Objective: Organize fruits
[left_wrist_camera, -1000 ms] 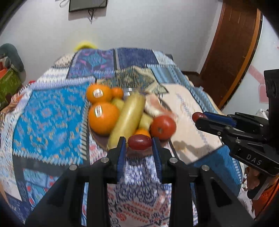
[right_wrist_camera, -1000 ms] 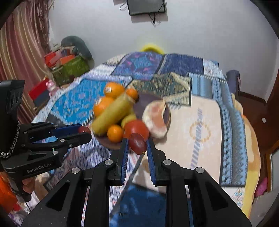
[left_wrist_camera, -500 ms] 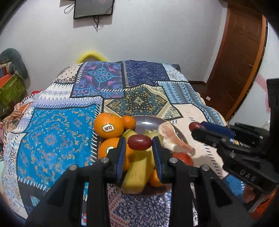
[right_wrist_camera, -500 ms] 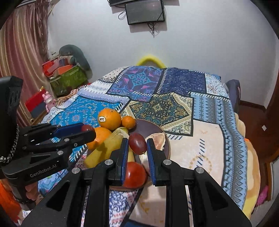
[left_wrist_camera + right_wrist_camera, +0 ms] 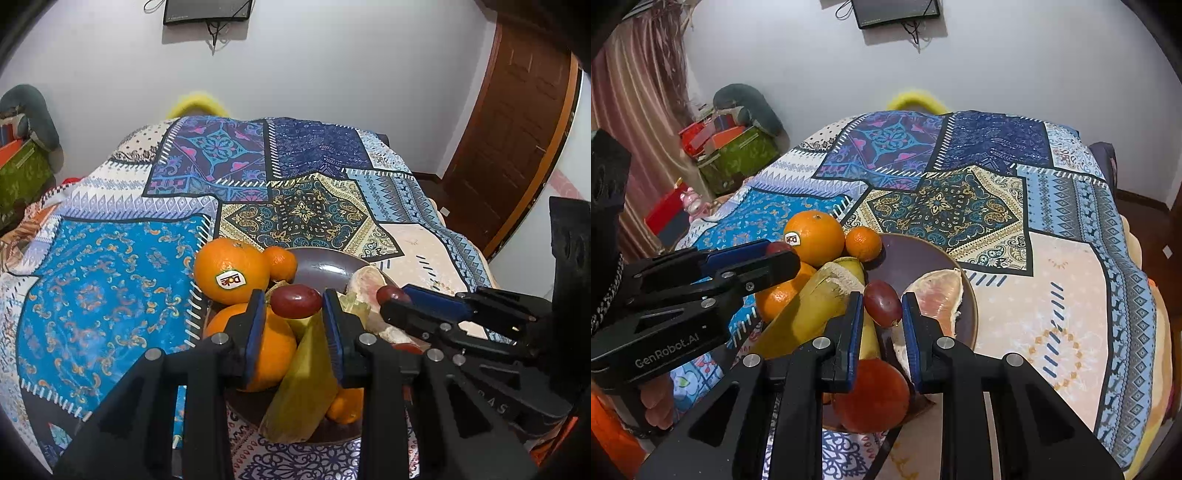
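Observation:
A dark brown plate [image 5: 325, 263] [image 5: 916, 258] on the patchwork bedspread holds two oranges [image 5: 231, 271] [image 5: 814, 242], a mandarin [image 5: 282, 263] [image 5: 863, 243], a peeled yellow banana [image 5: 303, 387] [image 5: 812, 310], a pomelo wedge [image 5: 364, 282] [image 5: 942, 295] and a red tomato [image 5: 871, 395]. My left gripper [image 5: 294, 301] [image 5: 783, 254] is shut on a red grape [image 5: 295, 303] above the fruit pile. My right gripper [image 5: 882, 297] [image 5: 391, 299] is shut on a second red grape [image 5: 882, 303] over the plate, between banana and wedge.
The patterned bedspread [image 5: 110, 295] [image 5: 1052, 295] stretches left, right and beyond the plate. A wooden door [image 5: 517, 129] stands at the right. Boxes and bags [image 5: 735, 147] are piled by a curtain on the left. A dark screen [image 5: 897, 11] hangs on the white wall.
Both grippers have travelled forward, each keeping its grape. The plate of fruit has slid from ahead of the fingertips to beneath them, and more of the bedspread shows beyond.

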Motion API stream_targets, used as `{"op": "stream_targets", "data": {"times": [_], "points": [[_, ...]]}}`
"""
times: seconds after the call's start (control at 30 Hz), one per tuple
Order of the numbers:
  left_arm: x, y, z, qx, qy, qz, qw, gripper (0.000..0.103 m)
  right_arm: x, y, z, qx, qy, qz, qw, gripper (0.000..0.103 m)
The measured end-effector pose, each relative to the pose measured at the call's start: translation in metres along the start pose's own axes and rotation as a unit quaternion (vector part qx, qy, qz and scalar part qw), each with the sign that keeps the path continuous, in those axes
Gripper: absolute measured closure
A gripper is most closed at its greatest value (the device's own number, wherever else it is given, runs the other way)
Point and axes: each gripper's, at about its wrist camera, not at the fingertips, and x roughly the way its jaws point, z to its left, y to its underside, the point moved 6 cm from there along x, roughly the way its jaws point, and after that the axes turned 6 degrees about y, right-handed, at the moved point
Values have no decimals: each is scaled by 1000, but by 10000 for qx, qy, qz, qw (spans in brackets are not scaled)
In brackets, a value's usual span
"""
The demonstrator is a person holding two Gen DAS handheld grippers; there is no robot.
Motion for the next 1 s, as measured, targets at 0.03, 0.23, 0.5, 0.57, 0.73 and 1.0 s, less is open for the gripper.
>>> {"op": "stream_targets", "data": {"times": [0.03, 0.23, 0.5, 0.57, 0.73, 1.0], "points": [[1, 0, 0, -20, 17, 23, 10000, 73, 1, 0, 1, -31, -3, 28, 10000, 83], [1, 1, 3, -200, 129, 68, 9997, 61, 2, 1, 1, -48, -43, 93, 9999, 71], [-40, -5, -7, -47, 17, -286, 9996, 61, -30, -7, -1, -73, 200, -243, 9995, 71], [-64, -8, -14, 62, -72, -515, 9986, 61, -46, -10, 0, -76, 278, -411, 9987, 71], [-124, -11, -34, 235, -136, -1035, 9943, 61, -101, -18, 7, 3, 347, -930, 9951, 71], [-235, -10, -69, 446, -187, -1996, 9787, 61, -205, -27, 31, -18, 484, -1894, 9807, 71]]}}
